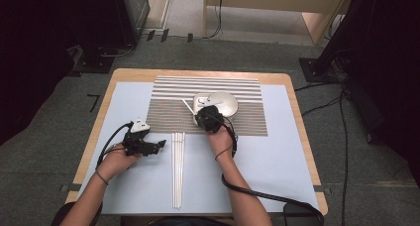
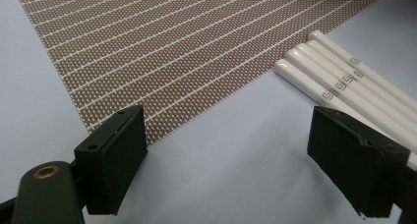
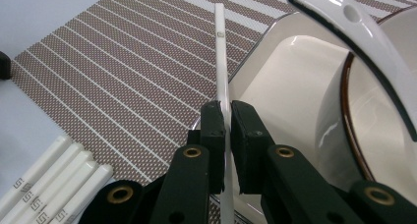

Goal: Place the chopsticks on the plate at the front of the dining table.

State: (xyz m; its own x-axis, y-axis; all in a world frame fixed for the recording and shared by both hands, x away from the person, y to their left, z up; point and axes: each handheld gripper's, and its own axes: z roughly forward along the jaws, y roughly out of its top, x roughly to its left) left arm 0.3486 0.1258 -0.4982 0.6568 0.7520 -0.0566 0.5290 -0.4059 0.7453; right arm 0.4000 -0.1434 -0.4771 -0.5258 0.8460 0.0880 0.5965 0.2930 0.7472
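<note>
Centrally, the right claw (image 3: 227, 130) has its two black jaws pressed together on a single white chopstick (image 3: 221, 62), pinching it partway along its length. In the right gripper view the chopstick rises toward twelve o'clock, tilted, with its upper end hanging over the striped mat. At three o'clock of the claw, just beside it, sits a white square dish (image 3: 290, 86); whether the chopstick touches the dish's rim cannot be told. Beyond the dish, at two o'clock, a round white bowl (image 3: 388, 101) with a dark rim leans on it, and a white spoon handle (image 3: 344, 13) crosses above.

From the high view, the right claw (image 1: 208, 118) sits near the centre of the worktop, with the dish (image 1: 199, 101) and bowl (image 1: 223, 103) at its one o'clock, on a brown placemat with white stripes (image 1: 168, 112). The mat lies on a pale blue sheet (image 1: 277, 156) covering the wooden worktop (image 1: 292, 87).

At seven o'clock of the right claw, a bundle of white chopsticks (image 1: 178, 169) lies flat on the blue sheet, side by side, starting at the mat's near edge.

Farther out, at nine o'clock, the left claw (image 1: 161, 144) rests low over the sheet, its jaws spread wide with nothing between them. In the left gripper view (image 2: 226, 160) the bundle's ends (image 2: 334, 81) lie just beyond its right jaw.
</note>
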